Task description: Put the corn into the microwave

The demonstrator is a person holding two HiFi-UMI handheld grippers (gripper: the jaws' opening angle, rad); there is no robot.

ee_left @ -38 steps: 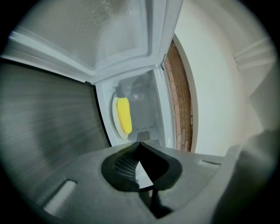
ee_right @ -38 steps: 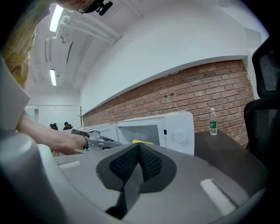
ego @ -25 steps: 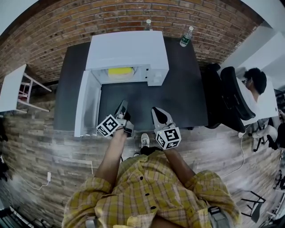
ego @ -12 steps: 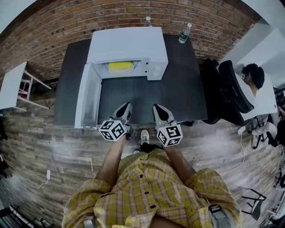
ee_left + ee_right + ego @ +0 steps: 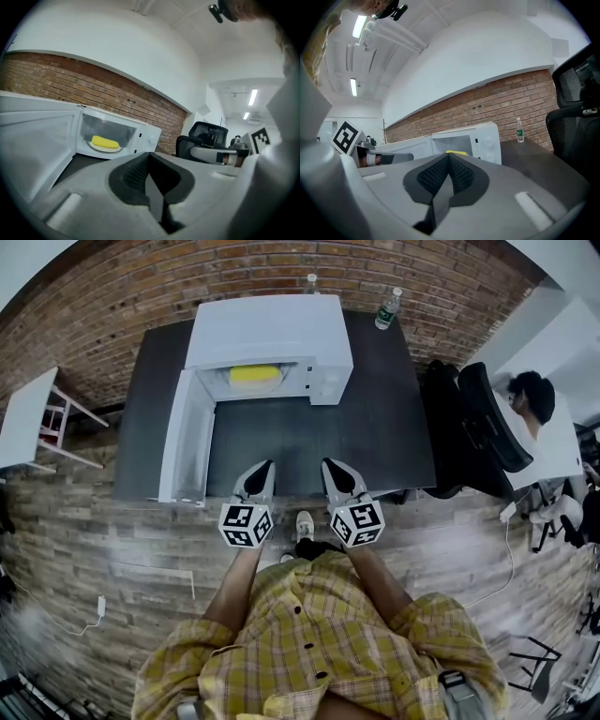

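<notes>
The yellow corn (image 5: 254, 374) lies on the white plate (image 5: 106, 147) inside the white microwave (image 5: 270, 334), whose door (image 5: 186, 439) stands swung open to the left. In the left gripper view the corn (image 5: 104, 141) shows deep in the cavity. Both grippers hover side by side over the table's near edge, well short of the microwave. My left gripper (image 5: 257, 476) is shut with nothing in it, and so is my right gripper (image 5: 334, 473). The right gripper view shows only a yellow sliver of the corn (image 5: 455, 152).
The microwave stands on a dark table (image 5: 384, 427) against a brick wall. Two water bottles (image 5: 385, 309) stand at the table's back. A black office chair (image 5: 478, 432) and a seated person (image 5: 532, 399) are to the right. A white side table (image 5: 28, 423) stands left.
My left gripper has rolled upright and drifted right and back toward the table's near edge. The right gripper barely shifted. The corn and the open door stay as they were.
</notes>
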